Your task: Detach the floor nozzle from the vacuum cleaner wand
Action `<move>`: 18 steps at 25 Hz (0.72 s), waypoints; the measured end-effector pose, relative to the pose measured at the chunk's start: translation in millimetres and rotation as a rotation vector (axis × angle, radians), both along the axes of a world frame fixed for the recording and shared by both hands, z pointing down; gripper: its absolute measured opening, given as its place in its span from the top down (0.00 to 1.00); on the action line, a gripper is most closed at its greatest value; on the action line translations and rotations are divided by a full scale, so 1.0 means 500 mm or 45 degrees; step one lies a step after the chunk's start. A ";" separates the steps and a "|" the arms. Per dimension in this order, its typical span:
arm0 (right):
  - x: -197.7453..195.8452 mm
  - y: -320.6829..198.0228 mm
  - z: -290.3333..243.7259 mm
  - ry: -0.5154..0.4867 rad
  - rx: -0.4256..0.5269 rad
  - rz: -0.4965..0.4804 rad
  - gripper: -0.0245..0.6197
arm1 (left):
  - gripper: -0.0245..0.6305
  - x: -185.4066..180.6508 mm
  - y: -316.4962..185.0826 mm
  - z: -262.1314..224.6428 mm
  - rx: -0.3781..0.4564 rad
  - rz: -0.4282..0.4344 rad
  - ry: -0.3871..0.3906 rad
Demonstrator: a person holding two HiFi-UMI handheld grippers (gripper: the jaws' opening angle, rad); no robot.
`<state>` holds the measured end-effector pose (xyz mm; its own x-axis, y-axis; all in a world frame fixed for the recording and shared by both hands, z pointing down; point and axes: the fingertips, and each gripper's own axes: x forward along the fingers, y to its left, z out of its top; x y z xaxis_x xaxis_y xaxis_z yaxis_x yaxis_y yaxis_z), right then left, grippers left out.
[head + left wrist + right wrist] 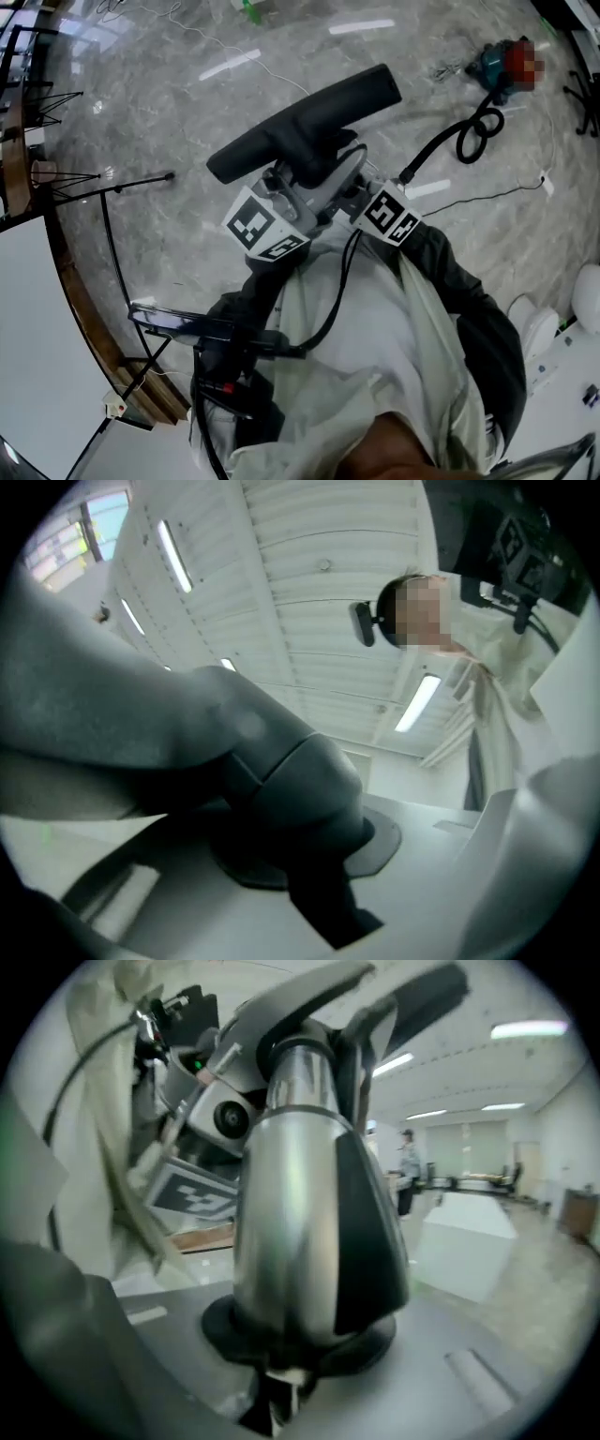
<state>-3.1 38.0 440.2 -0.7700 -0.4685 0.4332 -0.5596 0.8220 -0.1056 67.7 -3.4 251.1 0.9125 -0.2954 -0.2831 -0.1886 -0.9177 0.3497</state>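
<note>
- the dark grey matte plastic floor nozzle (pixel 305 117) is held up in the air before the person's chest, well above the glossy grey marbled floor (pixel 281 37), with its long bar-shaped head lying across the head view
- the left gripper (pixel 309 855) is pinching the nozzle's rounded moulded neck (pixel 291 780), with both jaws pressed onto the plastic
- the right gripper (pixel 300 1335) is clamped on the silver polished metal wand (pixel 291 1222), a smooth round tube with a black strip down one side
- the step in hand looks like pulling the joint apart: keep both grips firm and draw nozzle and wand straight away from each other along the tube's axis, adding a slight twist if it binds and never bending at the joint
- polished metal is slick, so the right gripper will likely slip first, while the matte plastic should hold better
- no release catch shows in these views, so i cannot tell whether one needs pressing
- a black flexible hose (pixel 436 141) trails to the teal vacuum body (pixel 492 61) on the floor, so leave it slack
</note>
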 end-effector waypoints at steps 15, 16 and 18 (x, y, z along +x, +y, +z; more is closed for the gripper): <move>0.013 0.112 0.009 -0.052 -0.105 -0.741 0.83 | 0.84 0.039 0.110 -0.004 0.192 0.372 -0.019; 0.015 0.119 0.010 -0.052 -0.136 -0.777 0.83 | 0.84 0.038 0.104 -0.004 0.170 0.356 0.005; 0.009 0.106 0.015 -0.043 -0.174 -0.705 0.83 | 0.84 0.028 0.063 0.003 0.081 0.232 0.049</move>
